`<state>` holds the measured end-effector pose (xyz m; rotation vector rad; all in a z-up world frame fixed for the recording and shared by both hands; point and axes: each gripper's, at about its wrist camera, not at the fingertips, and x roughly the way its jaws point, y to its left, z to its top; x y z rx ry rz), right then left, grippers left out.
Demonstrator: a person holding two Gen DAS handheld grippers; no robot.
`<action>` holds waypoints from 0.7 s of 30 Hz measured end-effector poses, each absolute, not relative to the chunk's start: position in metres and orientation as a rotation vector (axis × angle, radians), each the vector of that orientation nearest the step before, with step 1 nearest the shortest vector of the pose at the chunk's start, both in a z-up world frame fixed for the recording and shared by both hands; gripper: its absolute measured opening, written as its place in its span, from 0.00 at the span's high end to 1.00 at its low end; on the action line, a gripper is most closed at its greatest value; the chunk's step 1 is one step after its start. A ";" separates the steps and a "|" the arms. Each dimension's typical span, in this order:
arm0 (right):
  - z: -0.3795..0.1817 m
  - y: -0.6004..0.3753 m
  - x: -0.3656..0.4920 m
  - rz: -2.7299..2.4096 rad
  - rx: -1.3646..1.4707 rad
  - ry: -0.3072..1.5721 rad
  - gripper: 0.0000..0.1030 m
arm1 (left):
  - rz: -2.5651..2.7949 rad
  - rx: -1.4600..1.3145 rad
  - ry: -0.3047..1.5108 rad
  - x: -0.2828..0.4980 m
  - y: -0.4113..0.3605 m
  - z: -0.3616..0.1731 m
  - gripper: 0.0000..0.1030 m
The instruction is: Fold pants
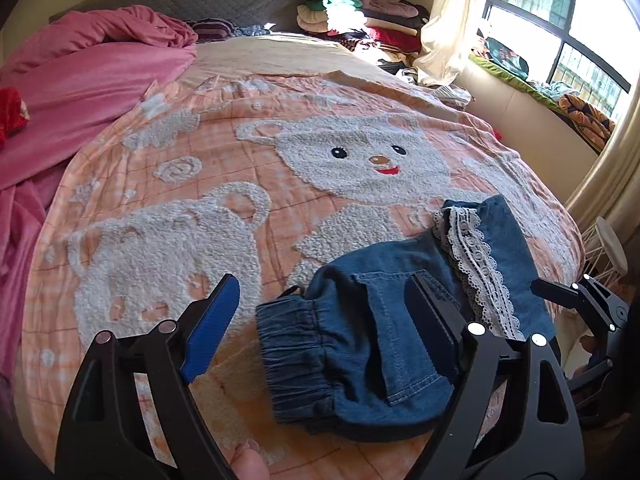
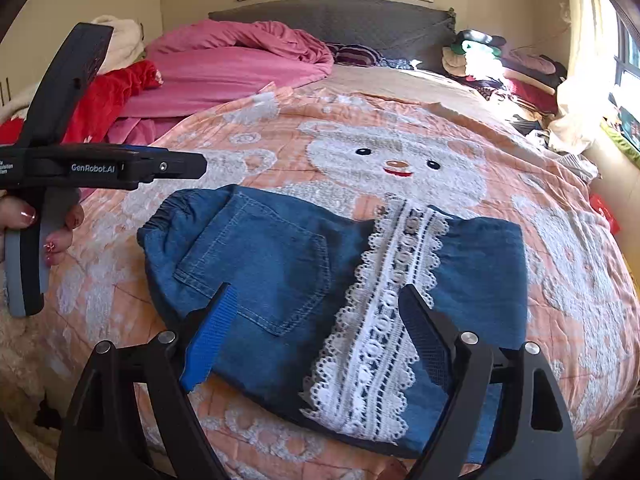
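Small blue denim pants (image 2: 280, 264) with a white lace band (image 2: 384, 320) lie folded on the peach bear blanket (image 2: 400, 132) near the bed's front edge. They also show in the left wrist view (image 1: 360, 340), elastic waistband to the left. My left gripper (image 1: 324, 320) is open and empty, hovering above the waistband end. My right gripper (image 2: 316, 328) is open and empty, hovering above the pocket and lace. The left gripper also shows at the left of the right wrist view (image 2: 120, 168), held by a hand.
A pink duvet (image 1: 92, 72) is bunched at the far left of the bed, with a red cloth (image 2: 112, 96) beside it. Piled clothes (image 1: 352, 16) sit by the grey headboard (image 2: 340, 20). A window and curtain (image 1: 460, 20) are on the right.
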<state>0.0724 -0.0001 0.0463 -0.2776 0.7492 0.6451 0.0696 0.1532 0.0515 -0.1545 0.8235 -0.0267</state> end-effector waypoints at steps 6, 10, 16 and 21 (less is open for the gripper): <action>0.039 0.042 0.061 0.724 -0.364 0.755 0.21 | 0.005 -0.193 0.838 0.068 0.178 0.048 0.24; 0.034 0.060 0.055 0.763 -0.389 0.762 0.21 | 0.005 -0.198 0.857 0.069 0.184 0.041 0.23; 0.024 0.074 0.048 0.790 -0.418 0.774 0.21 | -0.036 -0.206 0.900 0.076 0.184 0.028 0.23; 0.014 0.078 0.045 0.800 -0.431 0.793 0.20 | -0.070 -0.221 0.940 0.085 0.180 0.014 0.23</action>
